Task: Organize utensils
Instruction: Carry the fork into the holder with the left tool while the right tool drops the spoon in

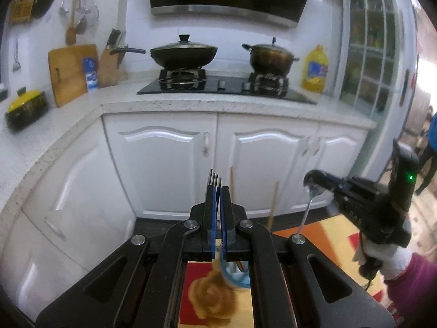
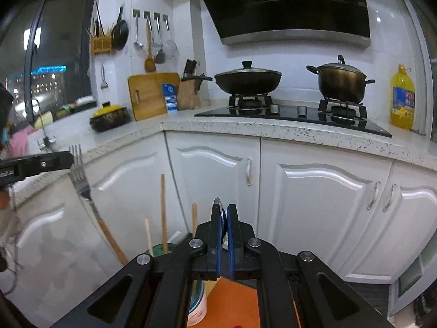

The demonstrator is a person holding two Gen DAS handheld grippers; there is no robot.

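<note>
Steel fork was clamped in the left gripper, spoon in the right gripper; both lifted, next each needed sorting into a holder.

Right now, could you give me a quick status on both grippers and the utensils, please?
Left gripper shut on fork. Right gripper shut on spoon. Both lifted above utensil cup; chopsticks in it. Nothing in the way.

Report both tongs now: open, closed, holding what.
Left tongs: closed on a fork, tines up, gripped at the head.
Right tongs: closed on a spoon, gripped at the bowl, handle hanging down.
</note>
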